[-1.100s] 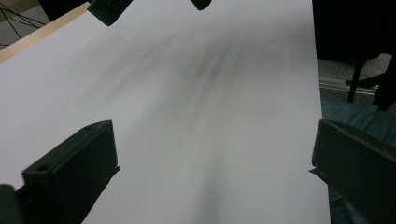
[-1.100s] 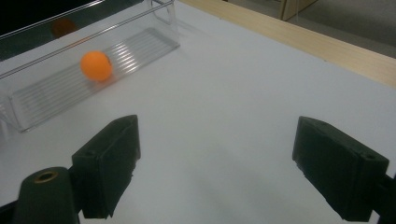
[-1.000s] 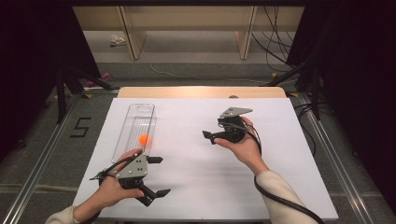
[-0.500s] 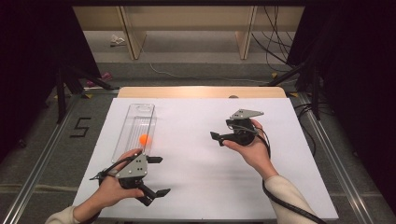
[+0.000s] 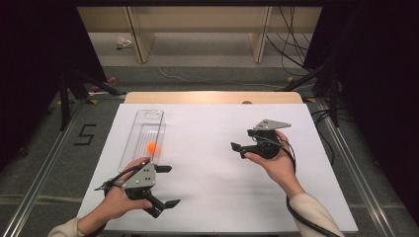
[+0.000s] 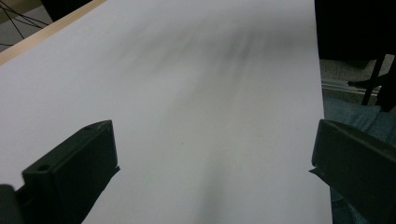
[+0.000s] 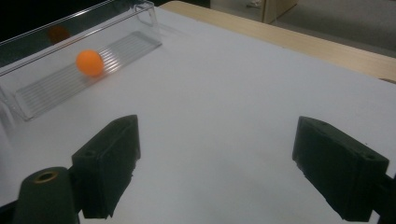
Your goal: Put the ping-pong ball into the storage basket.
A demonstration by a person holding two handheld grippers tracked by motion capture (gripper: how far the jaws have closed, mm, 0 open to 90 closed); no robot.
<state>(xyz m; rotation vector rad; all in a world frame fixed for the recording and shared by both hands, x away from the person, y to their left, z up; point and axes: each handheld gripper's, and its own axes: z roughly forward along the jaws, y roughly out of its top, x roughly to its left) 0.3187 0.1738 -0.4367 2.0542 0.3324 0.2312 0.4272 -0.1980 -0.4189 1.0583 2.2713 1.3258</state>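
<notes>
White-topped table [image 5: 217, 197], wood far edge; grey floor [image 5: 49, 163] marked "5" [image 5: 85, 134]; wooden furniture legs [image 5: 139, 39] beyond; dark surroundings.

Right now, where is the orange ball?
In the high view the orange ball lies inside the clear tray at the table's left, toward the tray's near end, just beyond the left gripper.

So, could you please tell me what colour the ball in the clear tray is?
Orange. The ball shows best in the right gripper view, inside the clear tray.

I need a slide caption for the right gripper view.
Open right gripper above the white table, facing an orange ball in a clear tray.
</notes>
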